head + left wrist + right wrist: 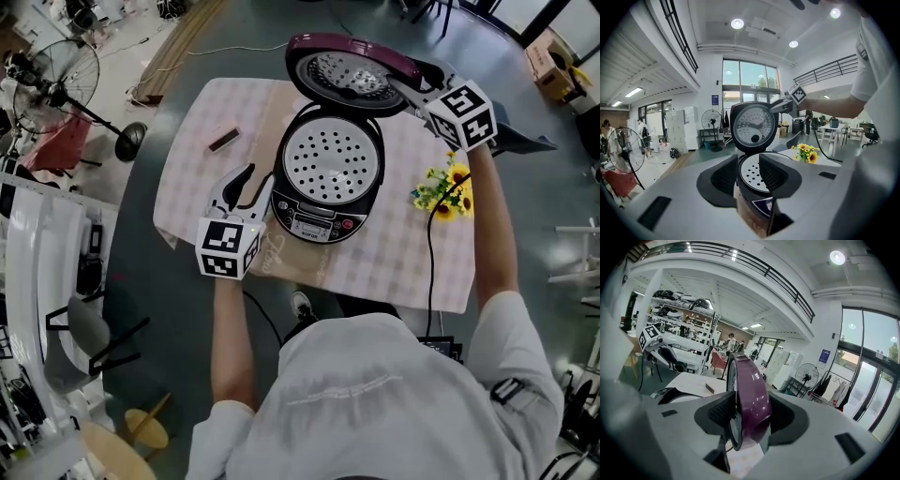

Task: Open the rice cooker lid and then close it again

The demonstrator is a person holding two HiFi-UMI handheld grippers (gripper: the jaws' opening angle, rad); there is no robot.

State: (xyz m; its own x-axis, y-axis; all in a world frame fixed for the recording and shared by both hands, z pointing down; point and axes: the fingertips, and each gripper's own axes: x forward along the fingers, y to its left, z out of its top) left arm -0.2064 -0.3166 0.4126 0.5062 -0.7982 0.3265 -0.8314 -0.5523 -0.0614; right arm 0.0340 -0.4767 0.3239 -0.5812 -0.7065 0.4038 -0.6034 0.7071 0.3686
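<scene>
So, the lid [349,67] is stood open at the far side of the rice cooker [328,178], and its right rim is pinched between the jaws of the right gripper [752,418]. The left gripper [752,174] is held jaws apart, empty, by the cooker's front left. For closing, the lid probably has to be swung down toward the person, so only the right hand is placed for it.

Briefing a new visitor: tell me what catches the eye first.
The glossy purple round rice cooker lid stands raised at the far side, held by the fingers of the right gripper. Below it the black cooker body shows a white perforated tray. Small yellow sunflowers lie to its right.
</scene>
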